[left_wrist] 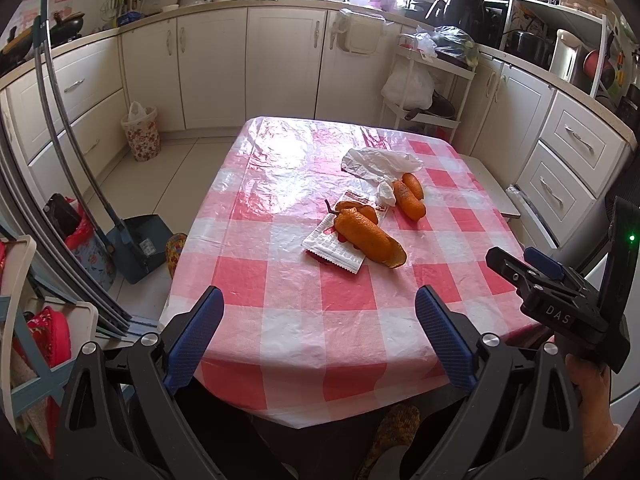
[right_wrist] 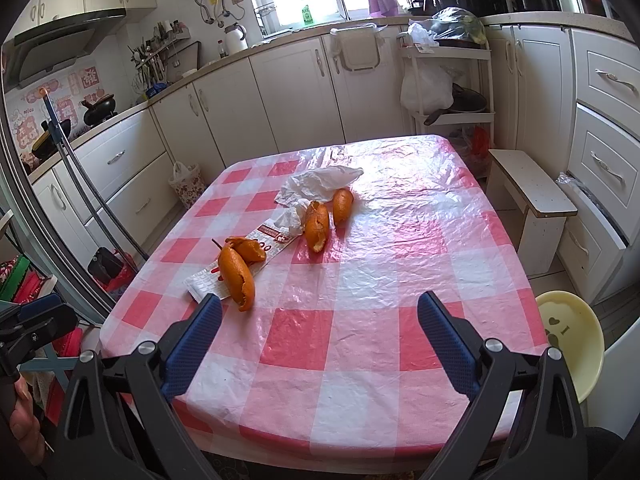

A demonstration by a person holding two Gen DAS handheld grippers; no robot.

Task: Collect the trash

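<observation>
Cream kitchen cabinets [left_wrist: 212, 68] wrap around us on three sides, and in the middle stands a table [left_wrist: 304, 320] under a pink-and-white checked plastic cloth. We hold both grippers at the near edge of that table, above the cloth, touching nothing.

Our left gripper [left_wrist: 320, 328] has its blue-padded fingers spread wide apart with only tablecloth between them. Our right gripper [right_wrist: 320, 340] is likewise spread wide and holds nothing; in the left wrist view we also see it from the side at the right [left_wrist: 524, 266], with a hand [left_wrist: 588, 384] below it.

All the trash sits in a loose cluster toward the middle and far part of the table, well apart from both grippers. Nearest us is a large orange peel [right_wrist: 237, 276] lying on a flat white wrapper with red print [right_wrist: 240, 260]. Another curled peel piece [right_wrist: 248, 249] touches it on the far side. Farther on lie two more peels side by side [right_wrist: 317, 226] [right_wrist: 343, 205], with a small crumpled tissue [right_wrist: 292, 220] just beside them and a crumpled white plastic bag [right_wrist: 320, 182] at the far end of the cluster.

On the floor to the far left stands a floral waste bin [left_wrist: 141, 134] lined with a white bag. A pale yellow stool [right_wrist: 572, 344] sits off the table's near right corner.
</observation>
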